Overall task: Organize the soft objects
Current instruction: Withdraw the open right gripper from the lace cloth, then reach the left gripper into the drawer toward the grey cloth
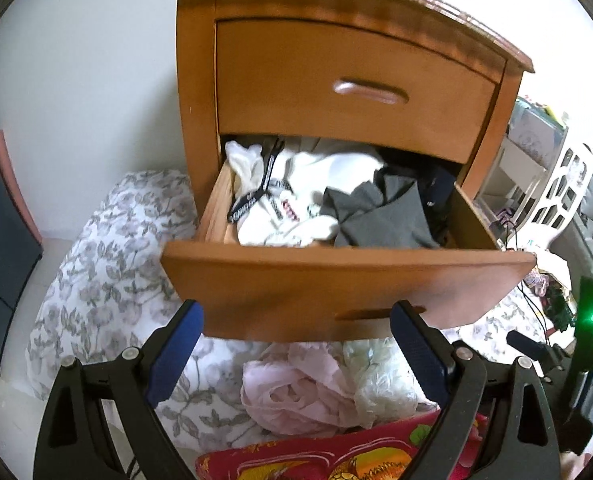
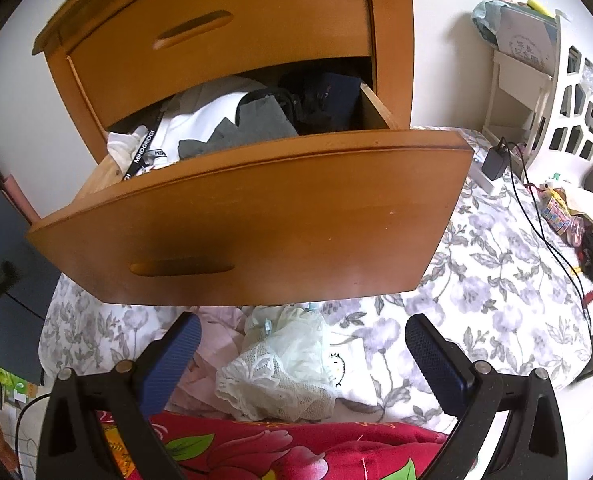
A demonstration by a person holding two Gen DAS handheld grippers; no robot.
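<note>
The lower drawer (image 1: 336,288) of the wooden nightstand (image 1: 348,12) stood pulled out over the bed, while the upper drawer (image 1: 352,88) was shut. Inside the open one lay a heap of clothes: white garments with black lettered bands (image 1: 288,196) on the left, a grey piece (image 1: 380,212) in the middle, something dark navy (image 2: 328,96) at the back right. Below the drawer front, on the floral bedsheet (image 2: 488,280), sat a crumpled pink cloth (image 1: 296,392) just beside a pale lace garment (image 2: 280,368), with a red flowered blanket (image 2: 280,452) nearest the viewer. The left tool (image 1: 296,344) hung with its blue pads wide apart, gripping nothing, and the right tool (image 2: 302,352) was likewise spread and empty above the lace.
</note>
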